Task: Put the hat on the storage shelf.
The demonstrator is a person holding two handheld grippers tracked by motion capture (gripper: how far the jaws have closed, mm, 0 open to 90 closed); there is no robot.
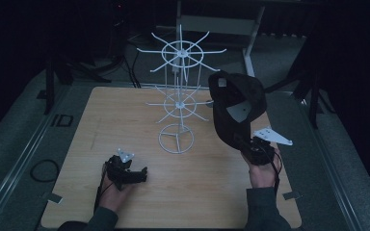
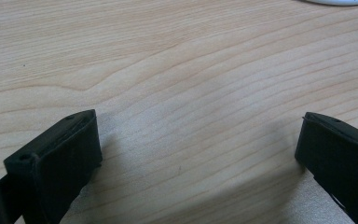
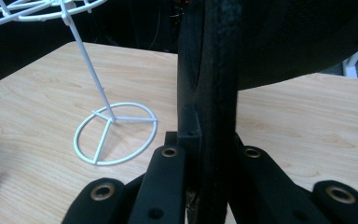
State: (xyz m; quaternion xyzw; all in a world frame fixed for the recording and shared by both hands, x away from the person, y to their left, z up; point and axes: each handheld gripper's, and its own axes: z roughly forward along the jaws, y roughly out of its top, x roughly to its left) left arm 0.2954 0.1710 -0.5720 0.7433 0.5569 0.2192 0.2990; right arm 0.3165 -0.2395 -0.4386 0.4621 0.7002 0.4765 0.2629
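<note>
Black cap [image 1: 235,103] upright, pinched in right gripper [image 1: 247,143] jaws; left gripper [image 1: 142,174] low on table [image 1: 77,144], jaws spread.

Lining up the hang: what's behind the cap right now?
Behind the black cap, held up by the right gripper, the white wire rack stands left of it. The cap covers the tips of the rack's right-hand arms and the table's far right corner.

A wooden table [image 1: 183,192] (light grain) sits on grey floor [image 1: 9,144]; dark surroundings.
</note>
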